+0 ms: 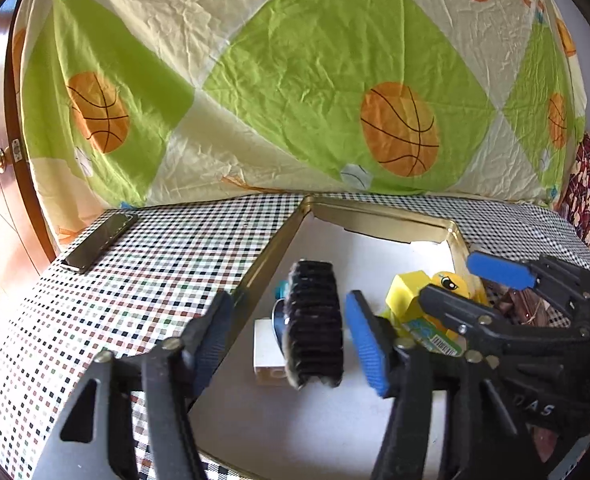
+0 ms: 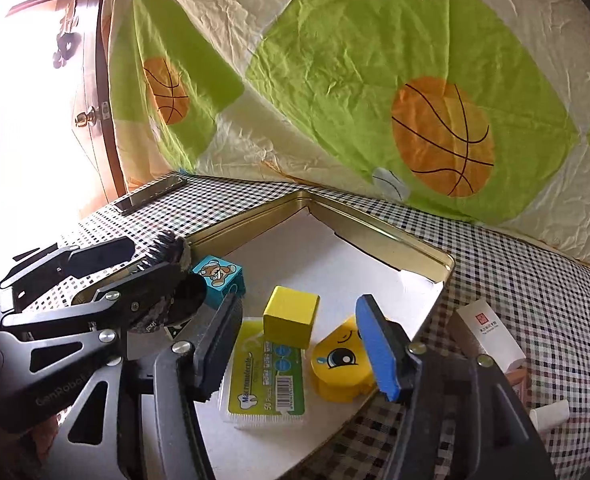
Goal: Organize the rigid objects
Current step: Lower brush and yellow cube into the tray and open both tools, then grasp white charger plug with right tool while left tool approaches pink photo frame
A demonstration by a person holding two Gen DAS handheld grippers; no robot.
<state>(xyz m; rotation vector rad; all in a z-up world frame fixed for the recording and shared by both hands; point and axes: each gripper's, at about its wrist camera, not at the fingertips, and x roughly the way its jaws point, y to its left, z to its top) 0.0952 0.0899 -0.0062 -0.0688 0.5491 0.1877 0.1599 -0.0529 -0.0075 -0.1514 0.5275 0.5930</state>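
Two grippers over one gold tin, both with fingers apart.

Our left gripper point(image 1: 289, 334) stands spread with one black brush point(image 1: 315, 324) between its fingers, touching neither that we can see; the brush sits upright in the tin point(image 1: 379, 216), long axis running away from us. Our right gripper point(image 2: 299, 344) is also spread, gripping nothing. Below it we count one yellow cube point(image 2: 291, 314) resting on one floss-pick box point(image 2: 267, 376), one round yellow face case point(image 2: 341, 360) just beside, and one blue bear block point(image 2: 219, 282) against the brush. Outside the tin lie one phone point(image 2: 151, 196) and one white carton point(image 2: 487, 332) on the checked cloth point(image 2: 535, 300).
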